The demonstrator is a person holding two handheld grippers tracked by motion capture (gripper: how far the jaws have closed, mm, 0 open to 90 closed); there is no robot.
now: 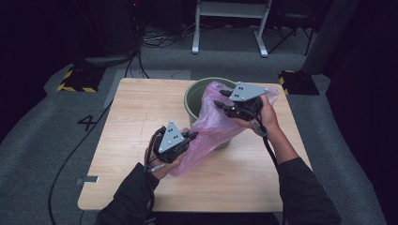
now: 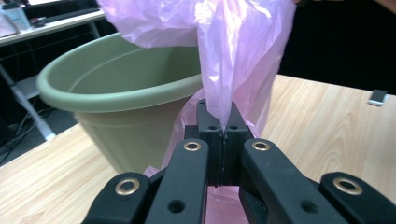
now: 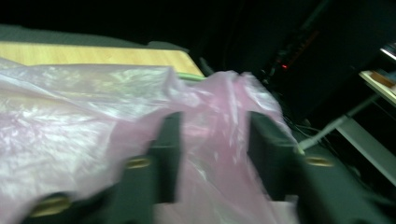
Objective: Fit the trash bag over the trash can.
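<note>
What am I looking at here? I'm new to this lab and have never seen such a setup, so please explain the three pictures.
There is no robot: a person at a wooden table holds a hand tool with two black jaws in each hand. The high view looks down from above the person. The other two pictures come from small cameras riding on each tool, looking along its jaws.

On the table stands a green plastic pot, and a thin pink plastic bag is draped against it.

The left gripper is clamped shut on a fold of the bag; its view shows the film pinched between the closed jaws, with the pot behind. The right gripper is up by the pot's rim; in its blurred view the jaws stand apart with bag film lying loosely between them, so it is not pinching.
</note>
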